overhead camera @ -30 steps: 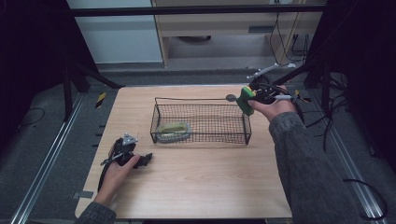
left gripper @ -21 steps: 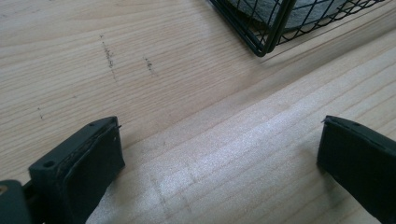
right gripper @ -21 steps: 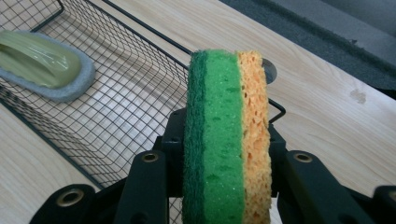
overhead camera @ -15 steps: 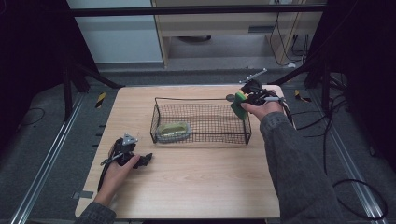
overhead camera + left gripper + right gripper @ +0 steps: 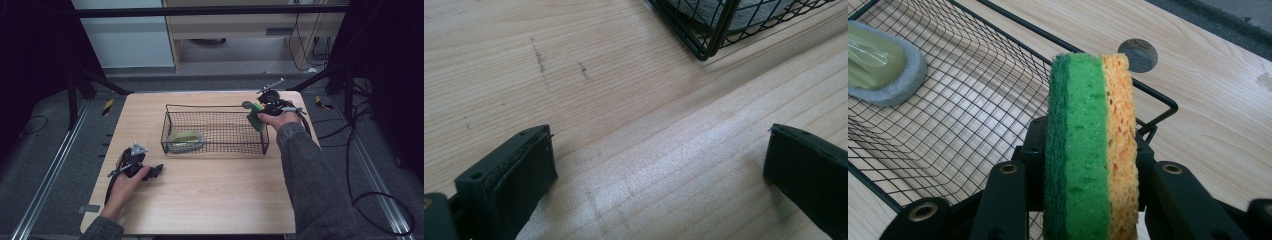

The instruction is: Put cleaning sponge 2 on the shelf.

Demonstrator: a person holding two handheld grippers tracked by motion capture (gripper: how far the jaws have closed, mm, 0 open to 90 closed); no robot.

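Over the basket's right end: my right hand-held gripper (image 5: 257, 116) holds the sponge (image 5: 1091, 150) on edge, green scouring face to one side, orange foam to the other, so it can go in past the rim.
Grip: jaws clamped on the sponge's two broad faces; it stands upright between them and looks secure.
Wire basket (image 5: 215, 106): sits mid-counter, long side toward me; I judge it the sponge's destination, since I hold the sponge just above its right corner.
Scrub pad (image 5: 185, 139): grey-edged, pale green top, already lying at the basket's left end, leaving the right end free for the sponge.
Left hand-held gripper (image 5: 150, 171): resting on the counter (image 5: 200, 200) near the basket's left front corner, jaws wide apart with nothing between them, kept out of the way.
Next, I think: lower the sponge inside before letting go.
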